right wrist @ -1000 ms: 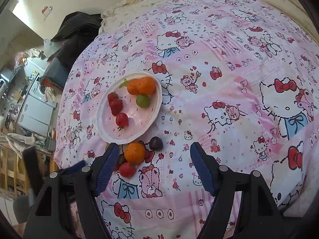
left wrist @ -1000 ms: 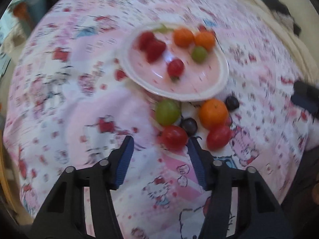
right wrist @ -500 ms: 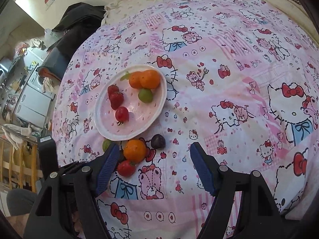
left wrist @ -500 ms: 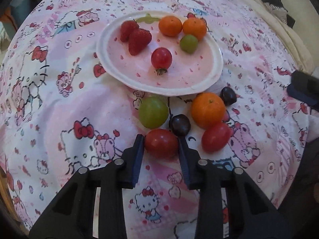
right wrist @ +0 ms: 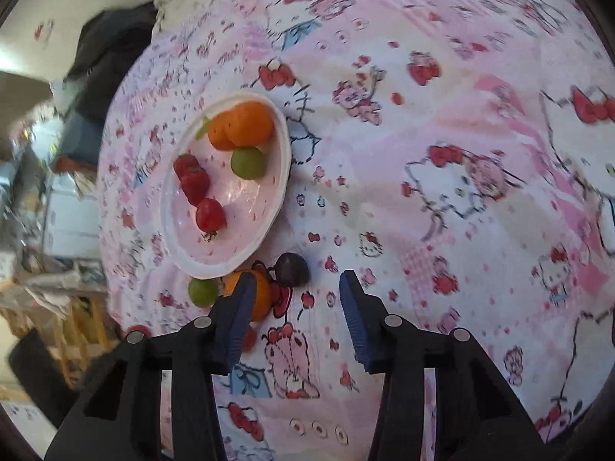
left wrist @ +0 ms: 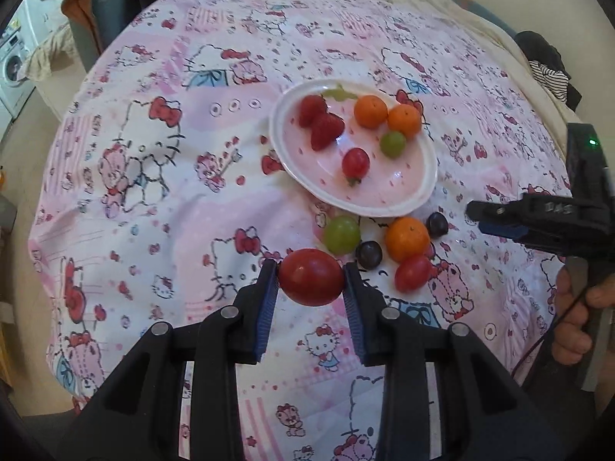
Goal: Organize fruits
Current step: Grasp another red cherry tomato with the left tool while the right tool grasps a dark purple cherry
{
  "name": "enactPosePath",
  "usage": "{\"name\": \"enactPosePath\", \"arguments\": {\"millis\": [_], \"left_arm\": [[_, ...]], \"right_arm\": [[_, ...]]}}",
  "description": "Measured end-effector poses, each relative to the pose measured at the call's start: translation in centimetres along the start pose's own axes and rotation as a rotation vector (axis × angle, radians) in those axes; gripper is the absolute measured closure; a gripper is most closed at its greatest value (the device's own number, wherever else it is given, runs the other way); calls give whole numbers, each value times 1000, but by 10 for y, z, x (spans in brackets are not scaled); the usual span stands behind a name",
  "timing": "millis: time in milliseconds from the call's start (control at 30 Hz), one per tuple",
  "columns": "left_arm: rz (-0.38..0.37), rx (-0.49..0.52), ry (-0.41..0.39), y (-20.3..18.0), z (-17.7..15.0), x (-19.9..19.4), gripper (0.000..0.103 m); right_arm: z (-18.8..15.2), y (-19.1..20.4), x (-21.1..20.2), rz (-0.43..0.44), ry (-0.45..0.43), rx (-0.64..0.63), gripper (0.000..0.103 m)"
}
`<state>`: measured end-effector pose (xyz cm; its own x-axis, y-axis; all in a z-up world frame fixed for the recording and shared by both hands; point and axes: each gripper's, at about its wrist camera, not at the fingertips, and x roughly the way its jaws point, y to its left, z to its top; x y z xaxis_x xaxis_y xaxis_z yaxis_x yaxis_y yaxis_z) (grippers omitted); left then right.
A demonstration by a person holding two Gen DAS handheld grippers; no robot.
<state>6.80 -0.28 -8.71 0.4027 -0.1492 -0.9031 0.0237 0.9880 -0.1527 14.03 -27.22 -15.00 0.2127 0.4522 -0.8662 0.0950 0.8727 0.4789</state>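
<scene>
**Red tomato clamped, carry it to the plate**

Blue ribbed pads (left wrist: 269, 299) of the left gripper (left wrist: 310, 292) are clenched on a round red cherry tomato (left wrist: 310, 282), one pad on each flank, fruit lifted clear of the pink cartoon-print bedsheet (left wrist: 153, 199). Grip looks centred, with the tomato sitting at the very pad tips, so I'd keep pressure steady and avoid any sharp wrist roll; smooth skin could squirt out.

Landmark: the white round paper plate (left wrist: 430, 176). The held tomato hangs on the near side of the plate, just short of its rim. Step in hand, I judge: carry it up over the near rim and set it beside the red cherry tomato with stem (left wrist: 355, 161) already in the plate's middle, since the fruit there looks sorted by kind. Strawberries sit at the plate's far left, two oranges at its far right, a green grape just before them. Release low, because the plate dishes and a round thing will roll.

Loose fruit just off the plate's near rim: green grape (left wrist: 342, 233), orange mandarin (left wrist: 407, 238), two dark grapes, one oval red tomato (left wrist: 413, 272).

Right gripper (right wrist: 296, 296): jaws have just been closing, nothing between the pads, so released. It hovers off the plate's near-right rim, with a dark purple grape (right wrist: 293, 268) just ahead of the gap. Keep the two grippers from crossing over the plate.
</scene>
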Motion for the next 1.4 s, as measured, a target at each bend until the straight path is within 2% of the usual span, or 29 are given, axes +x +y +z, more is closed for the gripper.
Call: {"name": "enactPosePath", "arguments": {"millis": [167,300,533,633,967,1233,1400], "left_arm": [[-14,-3,-4,-1,3,-1,73],[-24,-3,-10,-3,6,-1,73],[-17,-15,-16,-3,9,2,73],[-11,-16,-13,-3,10,4,73],[22,-22,-34,3,12,4,73],[76,-7,-75,6,13,3,73],[107,-2,-108,9,13,-2,73]], "right_arm": [[3,25,27,-104,21,-125,58],[1,33,43,-158,46,-186,64],[-2,41,58,-240,60,-286,65],[-4,43,59,-274,52,-322,77],[-10,39,42,-219,20,-309,78],[-12,18,2,-146,-34,-232,78],[-12,20,-14,-113,-75,-203,78]]}}
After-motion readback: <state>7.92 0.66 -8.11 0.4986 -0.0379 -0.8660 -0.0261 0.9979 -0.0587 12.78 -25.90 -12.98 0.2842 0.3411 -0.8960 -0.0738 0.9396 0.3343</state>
